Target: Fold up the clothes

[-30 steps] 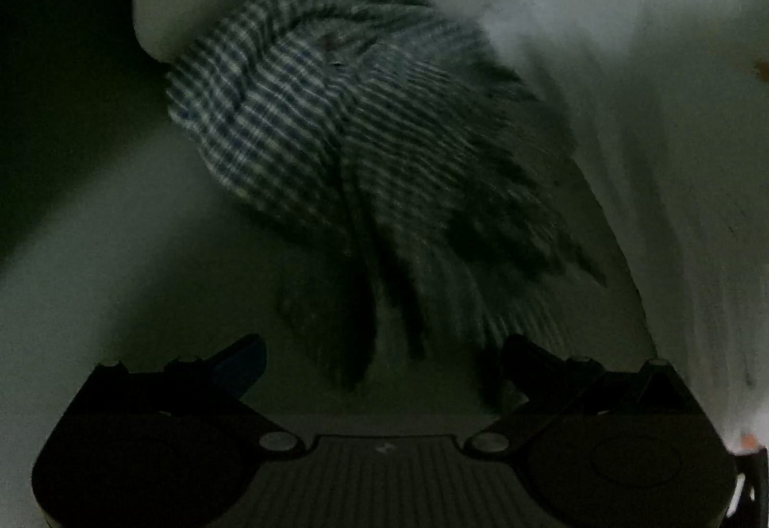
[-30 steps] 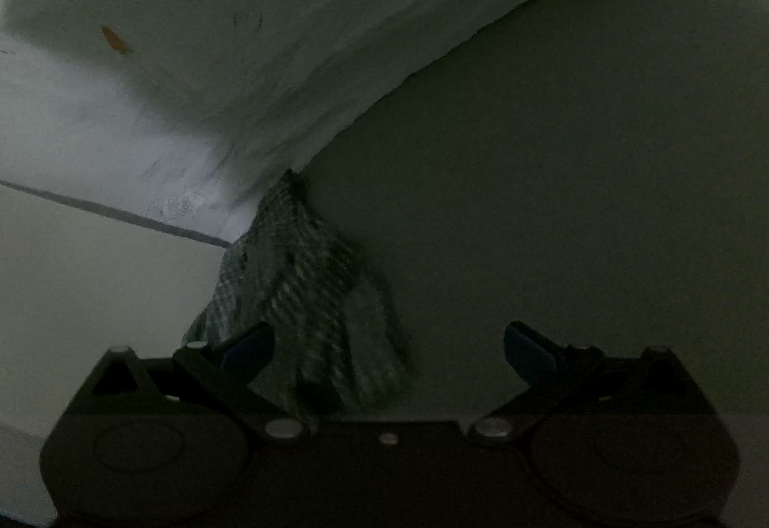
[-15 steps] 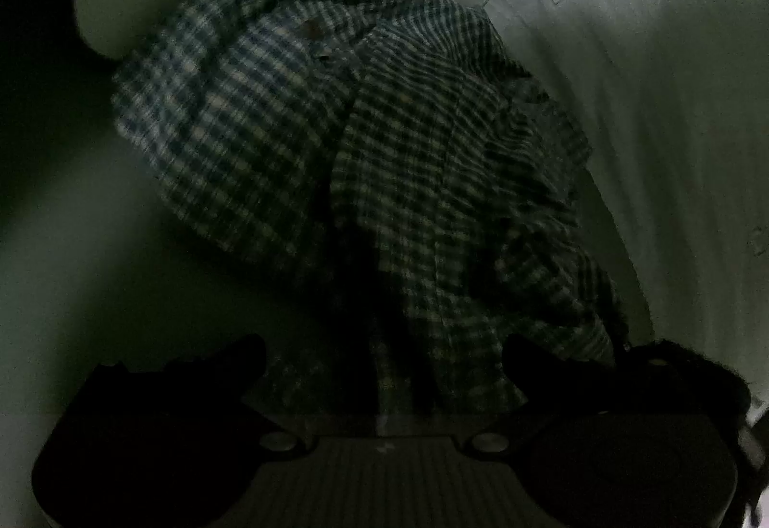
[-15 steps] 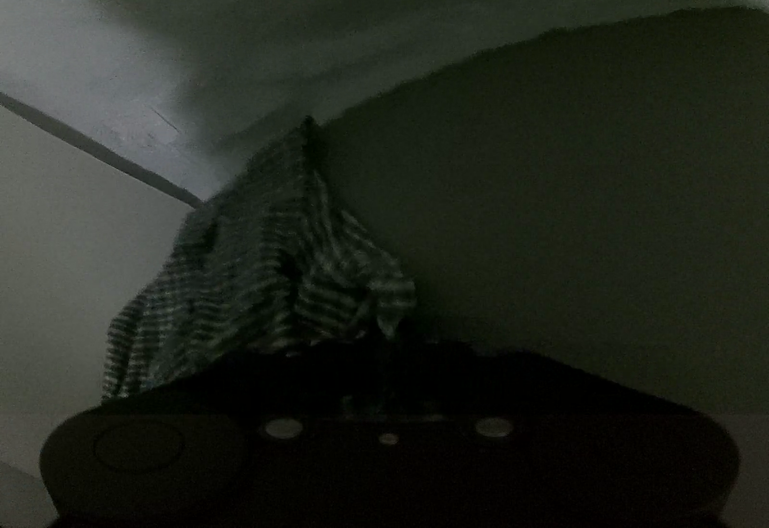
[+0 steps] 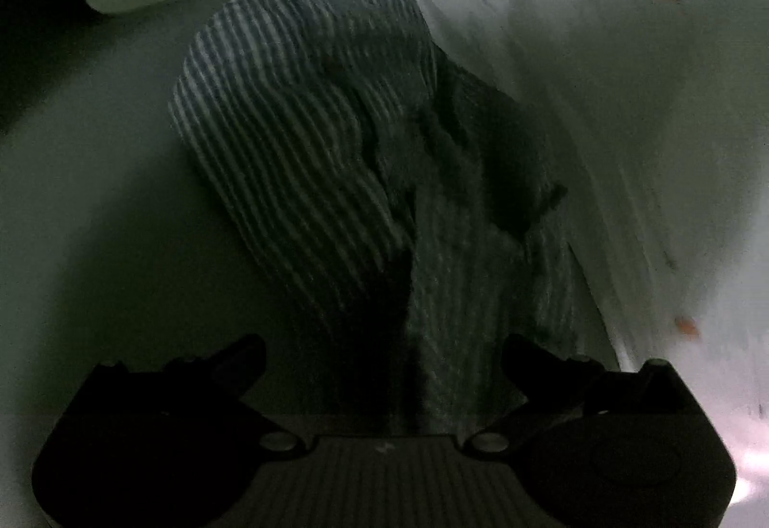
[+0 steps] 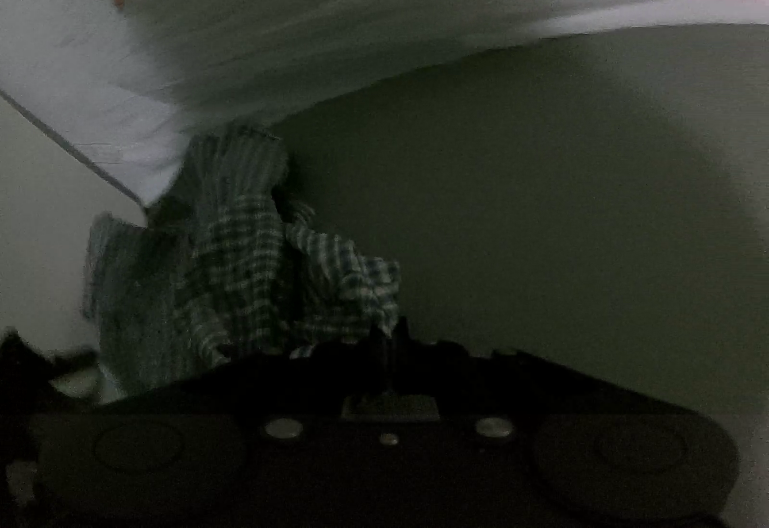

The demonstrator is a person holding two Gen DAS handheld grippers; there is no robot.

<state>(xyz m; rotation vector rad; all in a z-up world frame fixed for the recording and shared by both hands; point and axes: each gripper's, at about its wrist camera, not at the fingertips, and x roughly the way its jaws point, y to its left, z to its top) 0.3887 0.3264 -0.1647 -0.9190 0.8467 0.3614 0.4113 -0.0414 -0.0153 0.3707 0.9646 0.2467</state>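
- checked shirt [image 5: 307, 133], a crumpled blue-and-white woven cotton garment, lies bunched in a heap on the pale counter [image 5: 120, 215], close beside a large white sheet of cloth [image 5: 625, 119] that carries small orange marks.
- right hand-held gripper [image 6: 387, 338] has its jaws drawn fully together; a fold of the checked shirt reaches right up to the fingertips, and it seems pinched there, though the dim light leaves the contact itself unclear.
- left hand-held gripper [image 5: 384, 359] has its jaws standing apart, with a hanging strip of the shirt lying between them and neither pad pressing on it.
- the step in hand looks like picking the garment up at two points so that it can be spread flat before any fold is made.
- to do it well, the left hand-held gripper would best close on a clear edge or a seam rather than on the middle of the bunch, so that one layer comes up, not several.
- the two grips ought to sit well apart along the same hem; then lifting and drawing the hands apart would let the cloth fall open.
- a risk is catching the white sheet along with the shirt, as the two lie just beside each other.
- the fabric looks thin, soft and limp, with deep creases and a frayed-looking dark edge in the left wrist view; both views are blurred and dark, so finer detail cannot be told.
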